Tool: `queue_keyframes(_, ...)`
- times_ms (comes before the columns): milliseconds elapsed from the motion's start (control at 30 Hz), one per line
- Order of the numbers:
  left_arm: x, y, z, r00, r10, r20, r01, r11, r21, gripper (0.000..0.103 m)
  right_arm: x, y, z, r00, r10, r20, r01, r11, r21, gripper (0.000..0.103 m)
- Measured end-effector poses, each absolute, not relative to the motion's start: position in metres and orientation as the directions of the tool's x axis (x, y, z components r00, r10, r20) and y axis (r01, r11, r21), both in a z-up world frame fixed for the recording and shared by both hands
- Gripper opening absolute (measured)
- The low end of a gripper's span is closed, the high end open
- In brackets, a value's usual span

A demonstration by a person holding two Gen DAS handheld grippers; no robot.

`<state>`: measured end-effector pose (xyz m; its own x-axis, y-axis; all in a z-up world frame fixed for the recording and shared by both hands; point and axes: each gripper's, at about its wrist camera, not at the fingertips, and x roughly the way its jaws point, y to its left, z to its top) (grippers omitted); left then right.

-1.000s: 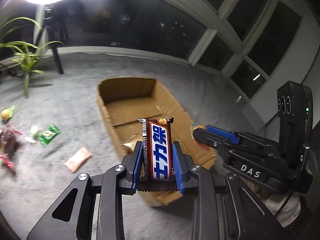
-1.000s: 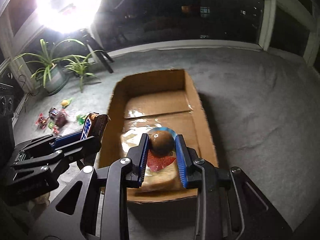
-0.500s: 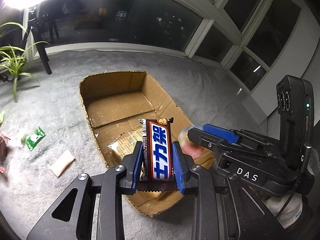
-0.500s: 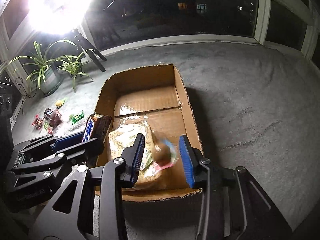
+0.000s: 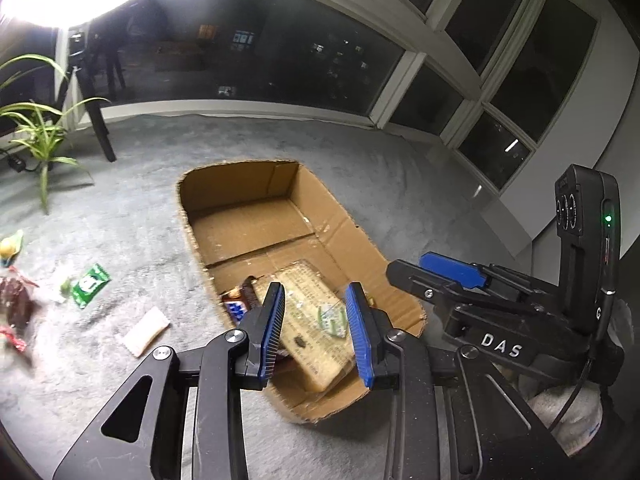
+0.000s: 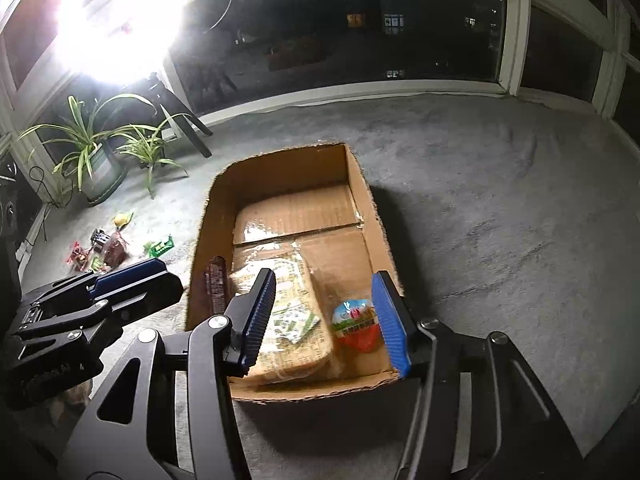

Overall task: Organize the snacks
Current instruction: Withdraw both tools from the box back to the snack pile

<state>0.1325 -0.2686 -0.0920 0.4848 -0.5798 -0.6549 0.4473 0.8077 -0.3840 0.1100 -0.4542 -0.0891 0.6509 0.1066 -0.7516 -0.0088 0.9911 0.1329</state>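
Note:
An open cardboard box (image 5: 240,184) (image 6: 280,168) sits on the grey carpet. Inside it lie a large tan cracker pack (image 5: 320,344) (image 6: 296,344), a small green-white packet (image 5: 332,320) (image 6: 296,320), a brown chocolate bar (image 5: 240,300) (image 6: 216,280) at the left wall, and an egg-shaped snack (image 6: 354,324). My left gripper (image 5: 316,332) is open and empty above the box's near end. My right gripper (image 6: 326,316) is open and empty above the same end, with the egg snack below it.
Loose snacks lie on the carpet left of the box: a green packet (image 5: 90,284), a pale pink packet (image 5: 146,330), and several dark red and yellow ones (image 6: 104,248). Potted plants (image 6: 92,156) and a tripod leg (image 5: 96,116) stand at the back left by the windows.
My left gripper opened and the chocolate bar dropped into the box at its left wall. My right gripper opened earlier and the egg snack now lies in the box.

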Motion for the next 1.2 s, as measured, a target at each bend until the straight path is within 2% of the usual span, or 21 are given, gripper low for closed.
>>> queue_keyframes(300, 0.124, -0.218, -0.089, 0.525, -0.540, -0.657, 0.386, 0.840, -0.382, 0.030, 0.108, -0.416, -0.078, 0.663, 0.158, -0.732, -0.062, 0.986, 0.157, 0.054)
queue_keyframes(367, 0.122, -0.203, -0.087, 0.540, -0.527, -0.657, 0.366, 0.849, -0.380, 0.030, 0.108, -0.404, -0.075, 0.665, 0.169, -0.727, -0.083, 0.985, 0.154, 0.063)
queue_keyframes(433, 0.120, -0.188, -0.086, 0.553, -0.515, -0.655, 0.347, 0.857, -0.381, 0.030, 0.107, -0.389, -0.073, 0.675, 0.181, -0.715, -0.104, 0.983, 0.150, 0.065)
queue_keyframes(767, 0.107, -0.090, -0.084, 0.625, -0.411, -0.663, 0.208, 0.907, -0.366, 0.030, 0.115, -0.317, -0.070, 0.646, 0.257, -0.718, -0.204, 0.965, 0.163, 0.065)
queue_keyframes(1200, 0.102, 0.033, -0.106, 0.658, -0.258, -0.707, 0.002, 0.940, -0.341, 0.030, 0.142, -0.244, -0.094, 0.547, 0.353, -0.759, -0.263, 0.933, 0.244, 0.065)
